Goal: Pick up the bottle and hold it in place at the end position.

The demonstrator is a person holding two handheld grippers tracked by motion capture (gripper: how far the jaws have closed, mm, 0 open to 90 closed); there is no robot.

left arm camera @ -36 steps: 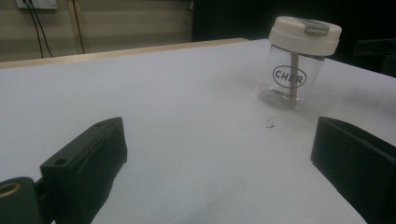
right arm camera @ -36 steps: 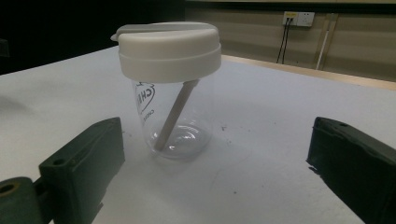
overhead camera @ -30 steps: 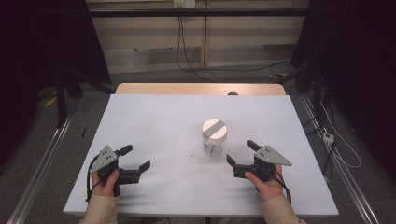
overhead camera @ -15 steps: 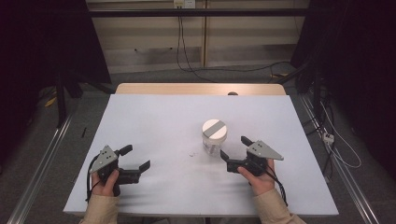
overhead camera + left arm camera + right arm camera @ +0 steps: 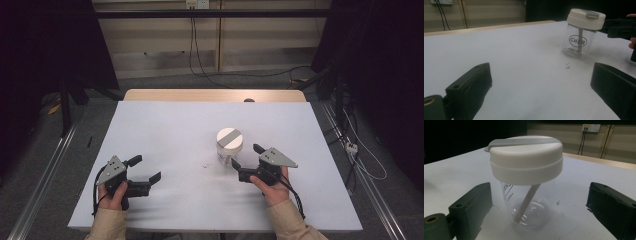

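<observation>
I see the jar standing upright just right of centre in the high view, on the white surface, with its white lid seated and a grey strip across the top. My right hand-held gripper sits at the lower right of the jar, jaws spread apart; in the right gripper view the clear body stands between the two jaws without touching either. My left hand-held gripper rests at the lower left of the high view, well apart from the jar, jaws likewise spread and holding nothing. I judge the step in hand to be the approach for a grasp on the jar body. To do it well, I would keep the jaws level and centre the body between them, below the overhanging lid, so the pads meet the clear wall and not the lid rim. Close evenly; a one-sided contact could push or tip the light jar. A slanted stick inside may shift the balance. Small dark specks lie on the surface beside the jar.
</observation>
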